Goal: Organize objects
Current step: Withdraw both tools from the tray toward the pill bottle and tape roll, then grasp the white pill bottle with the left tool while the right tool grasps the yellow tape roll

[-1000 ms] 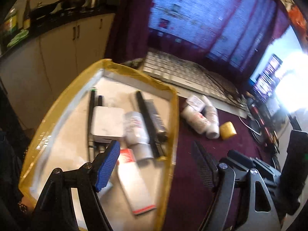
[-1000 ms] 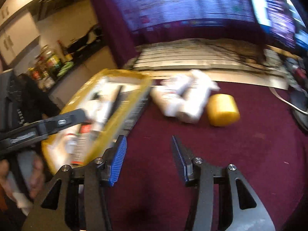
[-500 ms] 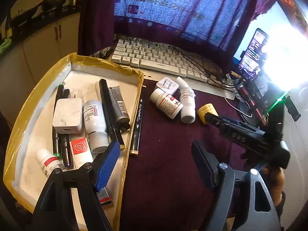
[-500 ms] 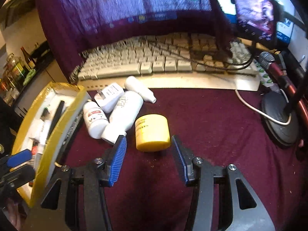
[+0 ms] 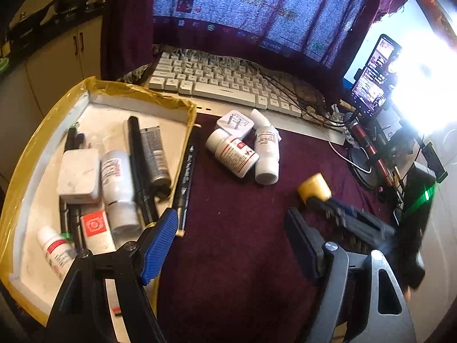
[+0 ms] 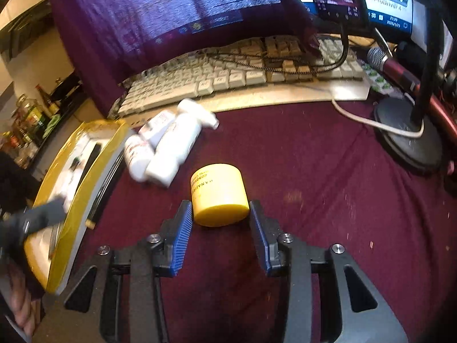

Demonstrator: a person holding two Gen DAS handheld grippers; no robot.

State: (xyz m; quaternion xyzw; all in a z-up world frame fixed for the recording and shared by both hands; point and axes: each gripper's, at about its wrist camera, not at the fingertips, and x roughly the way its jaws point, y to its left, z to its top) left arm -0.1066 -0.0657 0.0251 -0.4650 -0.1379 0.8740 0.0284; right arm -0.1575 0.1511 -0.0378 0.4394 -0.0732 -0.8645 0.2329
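Now right tongs (image 6: 219, 219) closing round yellow jar (image 6: 218, 193) on its side, base toward cam; left tongs (image 5: 228, 245) spread.

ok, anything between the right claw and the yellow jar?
Nothing visible. The yellow jar lies on its side on the maroon cloth, already between the closing fingers of the right claw, with small gaps at both pads.

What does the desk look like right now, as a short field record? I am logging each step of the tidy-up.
surface: maroon cloth
right gripper: jaws closing around the yellow jar, which lies on its side; pads not yet pressing
left gripper: open, empty, over the cloth
tray: yellow-rimmed, holds pens, bottles, a white charger
loose: two white bottles and a plug adapter, a marker beside the tray
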